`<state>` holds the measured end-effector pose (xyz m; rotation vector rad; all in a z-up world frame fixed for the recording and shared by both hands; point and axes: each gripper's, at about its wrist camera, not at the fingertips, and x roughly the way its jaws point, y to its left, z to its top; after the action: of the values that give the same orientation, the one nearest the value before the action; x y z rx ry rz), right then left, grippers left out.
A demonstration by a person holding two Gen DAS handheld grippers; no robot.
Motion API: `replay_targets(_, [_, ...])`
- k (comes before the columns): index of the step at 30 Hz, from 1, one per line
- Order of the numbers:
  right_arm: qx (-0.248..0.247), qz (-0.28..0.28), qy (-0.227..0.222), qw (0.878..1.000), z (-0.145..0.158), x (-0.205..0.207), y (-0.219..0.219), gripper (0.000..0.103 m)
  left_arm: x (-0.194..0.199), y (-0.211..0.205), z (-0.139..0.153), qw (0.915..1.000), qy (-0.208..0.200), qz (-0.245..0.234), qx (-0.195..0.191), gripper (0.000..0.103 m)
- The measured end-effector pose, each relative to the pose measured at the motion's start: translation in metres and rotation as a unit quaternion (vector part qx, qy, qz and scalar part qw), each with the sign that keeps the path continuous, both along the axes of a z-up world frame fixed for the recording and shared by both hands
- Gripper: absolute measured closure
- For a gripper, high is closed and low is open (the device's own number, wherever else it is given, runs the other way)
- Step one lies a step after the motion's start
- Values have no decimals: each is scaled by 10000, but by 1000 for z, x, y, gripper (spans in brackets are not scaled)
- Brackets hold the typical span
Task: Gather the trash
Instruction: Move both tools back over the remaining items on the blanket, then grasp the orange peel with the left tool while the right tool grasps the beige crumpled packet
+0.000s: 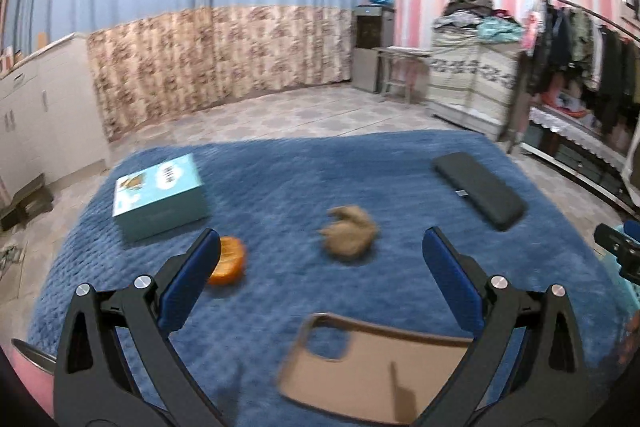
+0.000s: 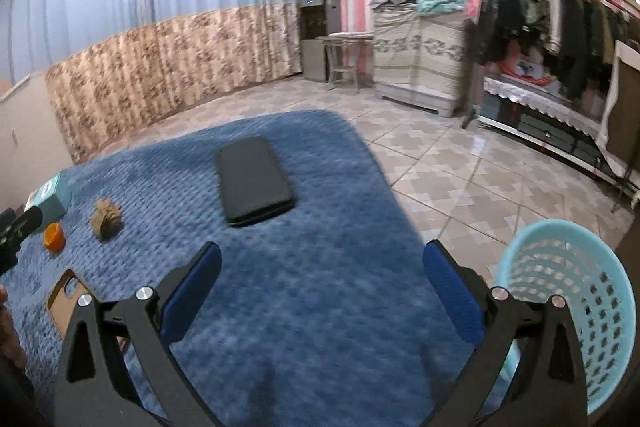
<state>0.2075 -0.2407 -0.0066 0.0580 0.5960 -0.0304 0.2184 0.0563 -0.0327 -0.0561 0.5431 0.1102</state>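
Observation:
On the blue blanket (image 1: 280,195) lie a crumpled brown paper ball (image 1: 350,237) and a piece of orange peel (image 1: 227,261). My left gripper (image 1: 320,251) is open and empty above the blanket, with the paper ball just beyond its fingertips and the peel by its left finger. My right gripper (image 2: 322,263) is open and empty over the blanket (image 2: 280,287); the paper ball (image 2: 106,218) and the peel (image 2: 54,236) lie far to its left. A light blue plastic basket (image 2: 576,303) stands on the floor at the lower right of the right wrist view.
A teal box (image 1: 160,197), a black phone-like slab (image 1: 478,195) and a tan phone case (image 1: 372,371) also lie on the blanket. The slab (image 2: 252,185) and case (image 2: 64,301) show in the right wrist view. A tiled floor (image 2: 460,179) and clothes rack (image 2: 560,19) lie beyond.

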Motion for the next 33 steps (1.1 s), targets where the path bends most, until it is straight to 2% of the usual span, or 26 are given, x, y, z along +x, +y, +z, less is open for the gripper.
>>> replay_targets(6, [-236, 526, 176, 9982, -14, 22, 47, 4, 19, 53, -27, 9975, 341, 566, -253, 6])
replay_targets(12, [-295, 916, 300, 9949, -21, 45, 85, 4, 46, 82, -50, 9934, 726, 694, -545, 6])
replay_targets(14, [-263, 1051, 347, 9935, -21, 52, 94, 4, 54, 87, -58, 9915, 916, 619, -691, 12])
replay_targets(17, [-325, 1296, 405, 9902, -21, 61, 112, 4, 67, 91, -65, 9885, 1151, 540, -819, 28])
replay_targets(19, [-318, 1478, 432, 9876, -20, 66, 125, 4, 72, 95, -71, 9870, 1229, 496, -910, 45])
replay_targets(22, [-278, 1752, 513, 9828, -18, 74, 146, 5, 77, 102, -75, 9849, 1282, 486, -1057, 64])
replay_targets(25, [-242, 2049, 575, 9768, -17, 78, 170, 5, 65, 105, -71, 9847, 1188, 552, -1148, 67])
replay_targets(33, [-421, 2485, 901, 9635, -30, 94, 218, 5, 43, 117, -59, 9871, 1036, 1029, -655, 67])
